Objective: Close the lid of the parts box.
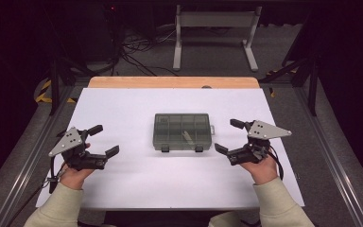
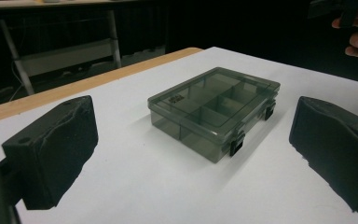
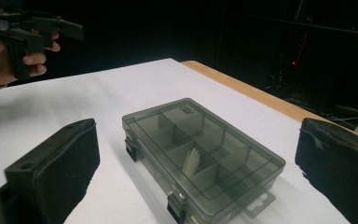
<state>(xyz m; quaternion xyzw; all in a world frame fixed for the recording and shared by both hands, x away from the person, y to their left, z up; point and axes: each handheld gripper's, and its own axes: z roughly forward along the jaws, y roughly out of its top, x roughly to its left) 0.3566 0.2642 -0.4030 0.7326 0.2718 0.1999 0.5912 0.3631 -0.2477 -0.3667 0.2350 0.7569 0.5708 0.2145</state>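
Compartment box (image 1: 182,132) at surface centre, lid shut, long axis parallel to near edge, latches facing person. Left claw (image 1: 105,140) and right claw (image 1: 225,136) flank it, about equally near, both wide open, empty.
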